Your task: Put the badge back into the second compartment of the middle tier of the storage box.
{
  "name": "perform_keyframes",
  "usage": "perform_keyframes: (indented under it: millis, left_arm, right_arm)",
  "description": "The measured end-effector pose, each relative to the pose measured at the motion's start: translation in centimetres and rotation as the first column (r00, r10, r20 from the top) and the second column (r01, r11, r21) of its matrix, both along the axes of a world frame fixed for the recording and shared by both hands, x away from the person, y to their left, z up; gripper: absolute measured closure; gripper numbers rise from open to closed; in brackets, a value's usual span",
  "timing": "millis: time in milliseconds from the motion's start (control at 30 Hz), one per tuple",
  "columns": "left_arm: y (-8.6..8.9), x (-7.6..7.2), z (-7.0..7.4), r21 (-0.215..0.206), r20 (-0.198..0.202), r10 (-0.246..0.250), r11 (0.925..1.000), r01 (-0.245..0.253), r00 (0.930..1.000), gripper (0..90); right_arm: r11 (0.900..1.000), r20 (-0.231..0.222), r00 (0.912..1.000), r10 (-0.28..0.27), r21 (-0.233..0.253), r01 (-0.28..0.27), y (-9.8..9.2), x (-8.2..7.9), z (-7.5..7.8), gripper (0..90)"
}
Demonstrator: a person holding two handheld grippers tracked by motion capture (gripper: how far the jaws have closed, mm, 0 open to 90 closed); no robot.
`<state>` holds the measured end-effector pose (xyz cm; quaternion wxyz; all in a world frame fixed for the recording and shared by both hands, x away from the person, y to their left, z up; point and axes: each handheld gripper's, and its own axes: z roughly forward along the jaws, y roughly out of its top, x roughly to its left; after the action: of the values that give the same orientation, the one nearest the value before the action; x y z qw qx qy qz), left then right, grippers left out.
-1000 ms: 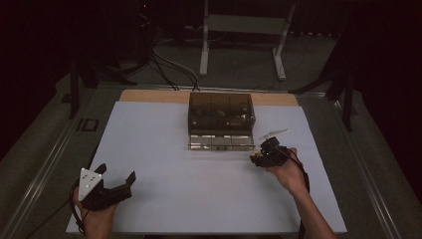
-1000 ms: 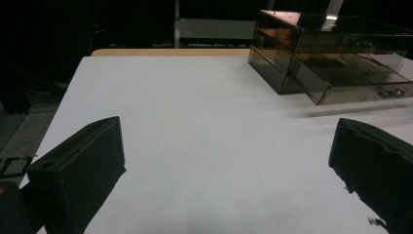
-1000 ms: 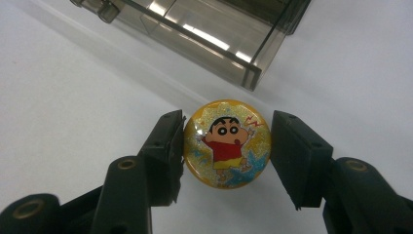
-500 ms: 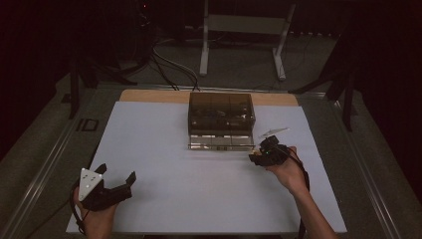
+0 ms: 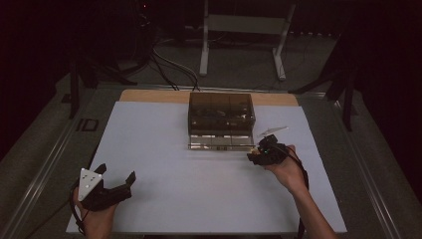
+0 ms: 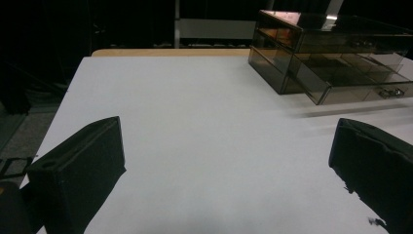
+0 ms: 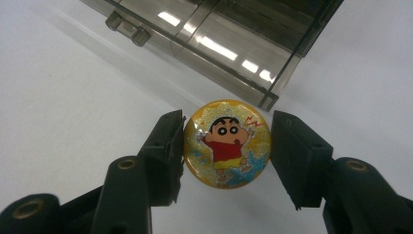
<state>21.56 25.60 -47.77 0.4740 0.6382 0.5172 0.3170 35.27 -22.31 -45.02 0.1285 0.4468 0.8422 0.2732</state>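
Right gripper view: the right gripper (image 7: 227,146) has its 2 jaws on either side of a round cartoon badge (image 7: 227,144); the left jaw touches the rim, the right jaw sits just beside it, so they are closing on it rather than clearly clamped.
Change: across the high view the right gripper (image 5: 266,153) has barely shifted, staying at the front right corner of the smoky drawer box (image 5: 221,121).
Meaning: judged, the badge is being grasped, likely for the open bottom drawer (image 6: 350,80).
Badge place: on the white table sheet (image 5: 199,184), at 4 o'clock from the box.
Left gripper: (image 5: 102,189) idle at 8 o'clock, jaws wide apart, unmoved.
Writing: none legible; the badge shows just a cartoon boy in red.
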Motion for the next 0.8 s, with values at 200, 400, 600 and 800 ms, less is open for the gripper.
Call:
perform_keyframes:
  millis: [200,400,600,800]
  left_arm:
    - [0.01,0.00,0.00,0.000,0.000,0.001,1.0000,-0.001,1.0000,1.1]
    - [0.02,0.00,0.00,-0.001,0.000,0.000,1.0000,0.000,1.0000,1.2]
    - [0.02,-0.01,0.00,0.000,0.000,0.000,1.0000,0.000,1.0000,1.1]
    - [0.01,0.01,-0.01,0.000,-0.001,0.000,1.0000,0.000,1.0000,1.1]
  right_arm:
    - [1.000,0.009,0.9999,0.009,0.002,-0.009,0.19,0.02,0.37,47.5]
    - [1.000,0.012,0.9999,0.012,0.004,-0.012,0.42,0.09,0.64,47.5]
    - [1.000,0.012,0.9998,0.018,0.009,-0.018,0.66,0.11,0.76,47.5]
    - [1.000,0.013,0.9997,0.021,0.012,-0.022,0.88,0.16,0.84,47.5]
